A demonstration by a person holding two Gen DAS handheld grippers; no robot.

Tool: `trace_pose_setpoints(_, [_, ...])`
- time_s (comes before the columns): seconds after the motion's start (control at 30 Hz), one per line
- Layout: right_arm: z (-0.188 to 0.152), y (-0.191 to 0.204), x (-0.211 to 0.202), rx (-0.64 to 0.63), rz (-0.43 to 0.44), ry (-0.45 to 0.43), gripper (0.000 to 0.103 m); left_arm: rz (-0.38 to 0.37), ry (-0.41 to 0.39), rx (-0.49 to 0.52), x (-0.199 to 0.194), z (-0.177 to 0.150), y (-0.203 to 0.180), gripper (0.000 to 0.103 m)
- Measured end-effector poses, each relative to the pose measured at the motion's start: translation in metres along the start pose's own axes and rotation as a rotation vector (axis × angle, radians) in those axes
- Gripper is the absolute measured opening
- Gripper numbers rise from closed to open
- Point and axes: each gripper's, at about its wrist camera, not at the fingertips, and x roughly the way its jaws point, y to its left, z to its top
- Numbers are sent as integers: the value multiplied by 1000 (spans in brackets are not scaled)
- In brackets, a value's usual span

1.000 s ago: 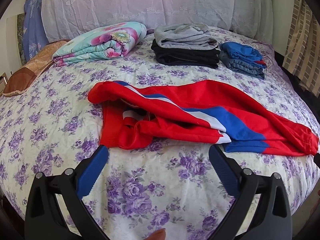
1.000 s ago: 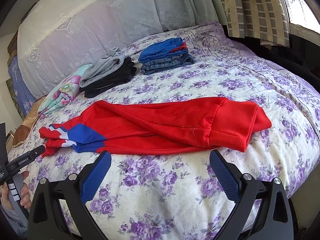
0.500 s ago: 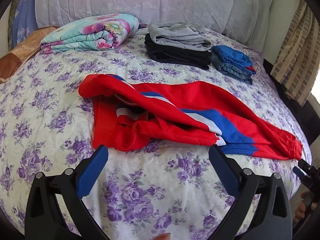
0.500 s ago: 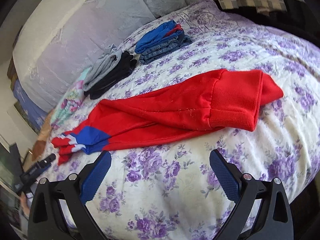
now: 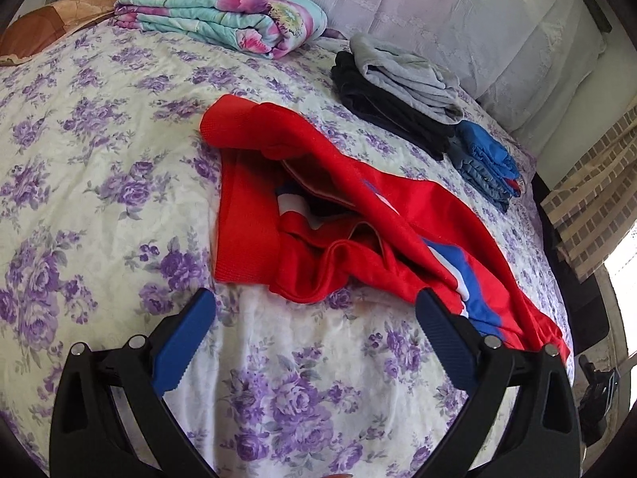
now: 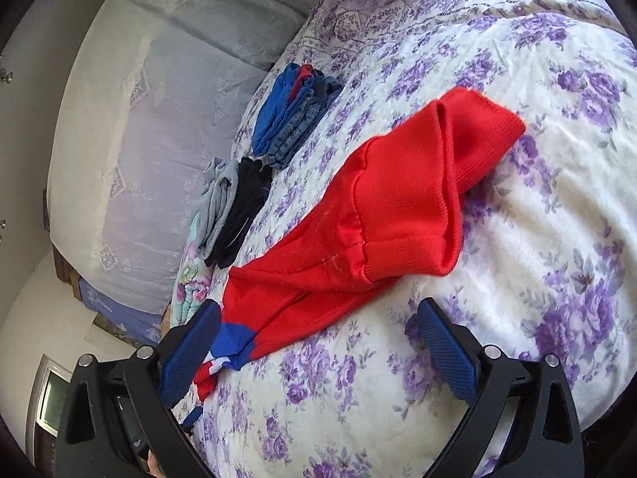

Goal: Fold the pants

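Observation:
Red pants (image 5: 358,215) with blue and white stripes lie rumpled across the floral bed. In the left wrist view the waistband end is nearest, just beyond my left gripper (image 5: 314,310), which is open and empty above the sheet. In the right wrist view the pants (image 6: 382,215) show their red ribbed cuffs, just beyond my right gripper (image 6: 318,318), also open and empty. The right gripper's left finger (image 6: 191,350) overlaps the blue striped part in the image.
Folded clothes sit at the back of the bed: a grey and black pile (image 5: 398,91), a blue and denim pile (image 5: 485,163), and a floral blanket (image 5: 223,20). A pale headboard cushion (image 6: 167,99) stands behind. A curtain (image 5: 589,199) hangs on the right.
Both grippers have moved closer to the pants and tilted. The left one now looks down at the waistband end, the right one has rolled and neared the cuffs. Both stay open.

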Motion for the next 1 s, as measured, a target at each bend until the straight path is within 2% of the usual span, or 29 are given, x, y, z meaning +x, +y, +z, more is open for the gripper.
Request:
trace_pose_setpoints(0.07, [9,-2,0,5,4,-29,89,17,6,23,3,3,-3,98])
trace_pose_setpoints(0.1, [15,-4,3,6,5,-26,80,20,13,28,5,5,-4,98])
trace_pose_setpoints(0.17, [20,-7,7,5,-7,-27,61,18,18,24,6,7,-3,98])
trace_pose_setpoints(0.23, [26,-10,10,-11,-33,-32,26,20,18,23,7,9,-3,98])
trace_pose_setpoints(0.27, [27,-9,8,-26,-34,-37,23,25,17,25,8,11,-2,98])
trace_pose_setpoints(0.33, [30,-5,7,-70,-43,-26,22,37,13,27,7,14,0,98])
trace_pose_setpoints(0.43, [32,3,6,-157,-109,44,22,52,3,32,4,22,4,98])
trace_pose_setpoints(0.57, [35,-9,4,-89,-117,102,22,62,-2,59,6,39,2,98])
trace_pose_setpoints(0.83, [38,1,-10,-120,-151,52,27,7,38,28,42,81,-14,97])
trace_pose_setpoints(0.87, [40,1,-12,-122,-153,46,27,4,38,26,46,84,-15,84])
trace_pose_setpoints(0.9, [41,2,-12,-125,-151,42,27,10,41,21,49,86,-15,62])
trace_pose_setpoints(0.93, [42,2,-13,-131,-148,38,27,-3,56,12,52,88,-13,51])
trace_pose_setpoints(0.97, [43,4,-14,-142,-140,30,27,-50,74,1,54,89,-12,31])
trace_pose_setpoints(1.0, [44,5,-14,-152,-137,25,25,-87,87,-8,54,89,-9,24])
